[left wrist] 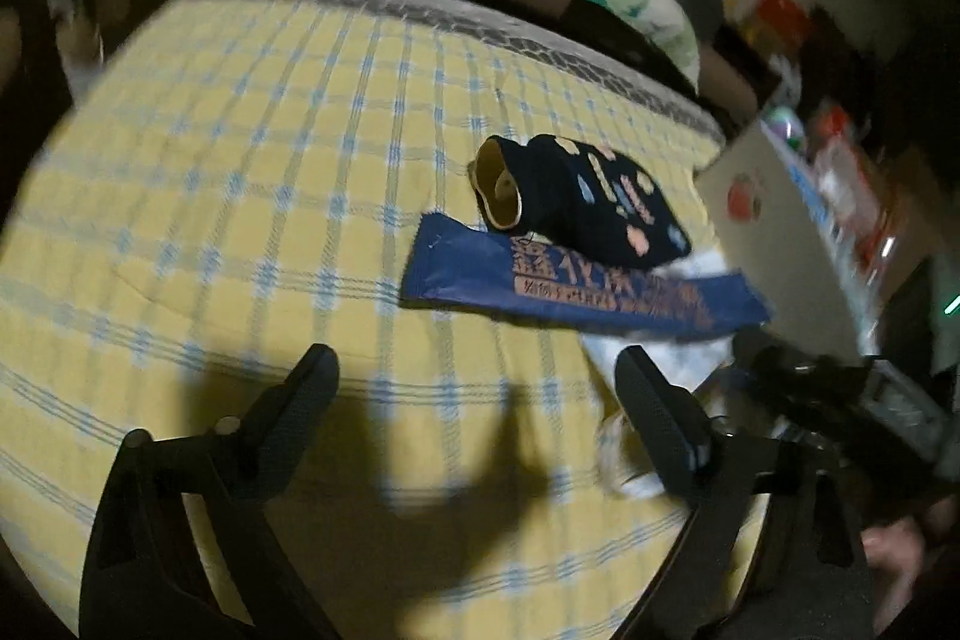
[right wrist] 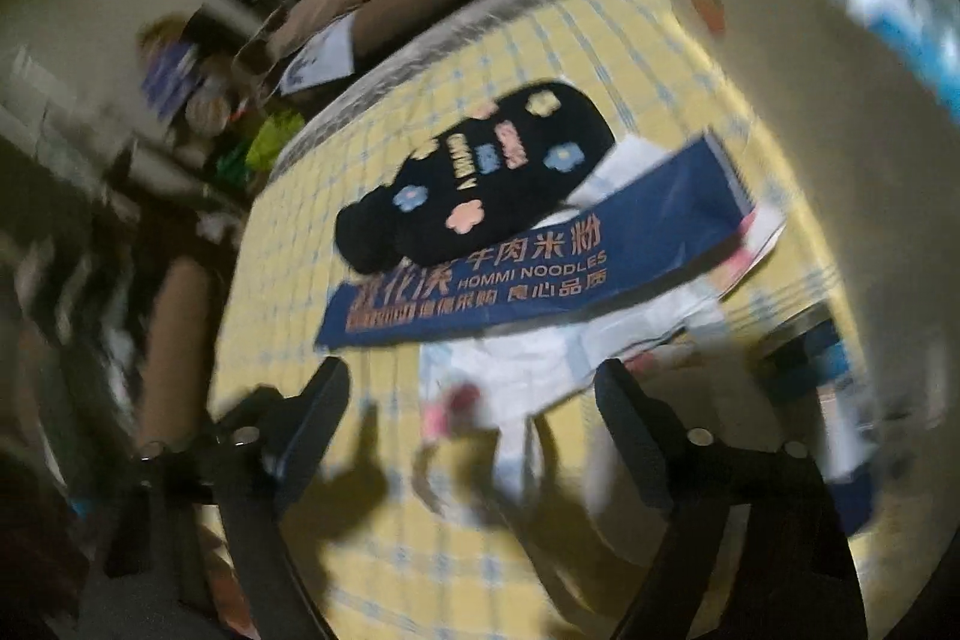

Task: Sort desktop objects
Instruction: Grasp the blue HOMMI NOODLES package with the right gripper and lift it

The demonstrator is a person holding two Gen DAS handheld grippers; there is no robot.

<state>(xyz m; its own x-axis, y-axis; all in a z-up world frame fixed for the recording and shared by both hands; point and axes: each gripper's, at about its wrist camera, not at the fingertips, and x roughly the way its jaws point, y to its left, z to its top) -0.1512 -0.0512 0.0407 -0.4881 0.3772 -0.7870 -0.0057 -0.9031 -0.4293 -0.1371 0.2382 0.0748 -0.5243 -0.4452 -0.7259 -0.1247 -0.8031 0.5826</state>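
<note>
Left gripper at bottom of frame, tilted down over cloth, fingers apart, empty. Right gripper likewise, fingers apart, below box and sock.

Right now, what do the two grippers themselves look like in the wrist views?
Both look alike. The left gripper and the right gripper are matte black, each with two flat, tapered fingers with finely textured pads. Small round silver screws sit at the finger bases, on angular black brackets. No sleeve or cable shows clearly.
</note>
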